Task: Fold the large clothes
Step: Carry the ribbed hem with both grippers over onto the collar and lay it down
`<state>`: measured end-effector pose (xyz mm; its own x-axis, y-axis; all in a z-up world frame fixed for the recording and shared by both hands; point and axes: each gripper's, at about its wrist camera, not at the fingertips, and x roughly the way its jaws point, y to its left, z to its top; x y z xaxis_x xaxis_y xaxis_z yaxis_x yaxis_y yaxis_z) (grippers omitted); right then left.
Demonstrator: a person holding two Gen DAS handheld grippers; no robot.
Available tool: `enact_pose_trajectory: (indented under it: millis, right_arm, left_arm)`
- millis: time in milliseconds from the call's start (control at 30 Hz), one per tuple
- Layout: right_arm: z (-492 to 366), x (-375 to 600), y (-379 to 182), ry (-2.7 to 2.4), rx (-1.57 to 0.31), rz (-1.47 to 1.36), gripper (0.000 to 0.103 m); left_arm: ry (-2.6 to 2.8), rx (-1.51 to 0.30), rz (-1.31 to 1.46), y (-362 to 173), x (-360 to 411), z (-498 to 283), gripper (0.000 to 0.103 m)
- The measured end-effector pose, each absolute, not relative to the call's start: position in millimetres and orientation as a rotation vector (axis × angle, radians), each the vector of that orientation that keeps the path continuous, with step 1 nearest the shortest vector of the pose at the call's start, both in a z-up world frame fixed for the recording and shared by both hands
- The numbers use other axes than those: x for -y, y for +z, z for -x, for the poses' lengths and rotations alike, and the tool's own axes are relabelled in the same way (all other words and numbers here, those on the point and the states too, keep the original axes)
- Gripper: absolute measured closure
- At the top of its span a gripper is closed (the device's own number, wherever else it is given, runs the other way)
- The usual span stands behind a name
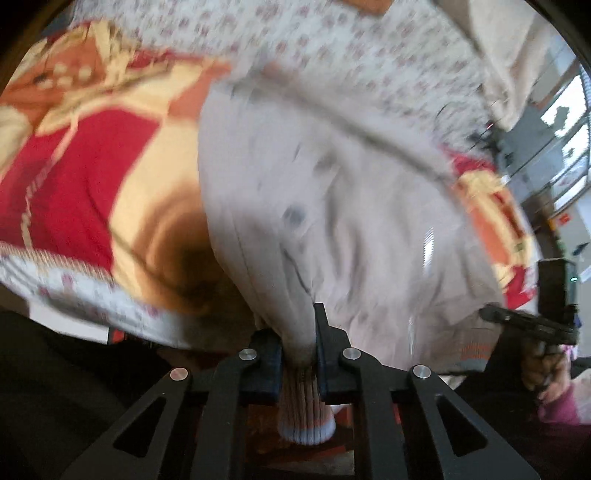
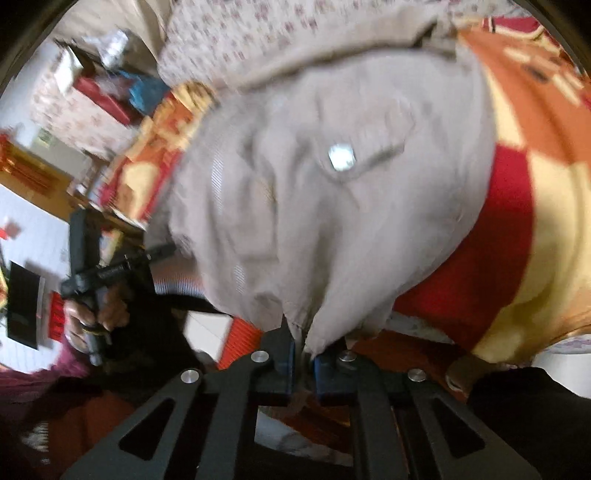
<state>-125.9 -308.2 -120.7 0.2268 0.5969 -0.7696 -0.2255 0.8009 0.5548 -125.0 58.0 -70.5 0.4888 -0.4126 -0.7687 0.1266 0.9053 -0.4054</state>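
A beige jacket (image 1: 332, 206) lies bunched on a bed, blurred in both views. In the left wrist view my left gripper (image 1: 301, 332) is shut on a fold of it, and a ribbed striped cuff (image 1: 304, 417) hangs below the jaws. In the right wrist view my right gripper (image 2: 303, 354) is shut on another gathered edge of the jacket (image 2: 332, 206), below a shiny snap button (image 2: 341, 158). Each view shows the other gripper off to the side, held by a hand (image 1: 550, 369) (image 2: 92, 314).
A red, orange and cream blanket (image 1: 92, 177) (image 2: 535, 203) covers the bed under the jacket, with a floral sheet (image 1: 332, 55) (image 2: 258, 33) beyond it. Cluttered furniture (image 2: 110, 92) stands past the bed's edge. A dark sleeve (image 2: 535, 406) is at the lower right.
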Motion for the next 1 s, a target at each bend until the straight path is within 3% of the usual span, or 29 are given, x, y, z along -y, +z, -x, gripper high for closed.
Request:
enact_pose_trajectory:
  millis: [500,867,967,1000]
  right_arm:
    - [39,351,-17,0.595,-0.832,-0.617,0.098]
    - [-110,366,-30,0.437,-0.869,-0.636,0.098]
    - [-152,371,-55,0.378,-0.902,-0.645,0.098]
    - [-164,372,-63,0.364,-0.912,-0.652,0.095]
  left_arm:
    - [-0.304,-0.719,0.396,40,-99,63,0.091]
    - [-0.131,-0.838,0.420,-5,-59,-118,0.091]
    - [-0.097,-0.888,0.470,-30,-58,-172,0.087]
    - [-0.100,-0.906,0.476,-36,-58,-186,0.079]
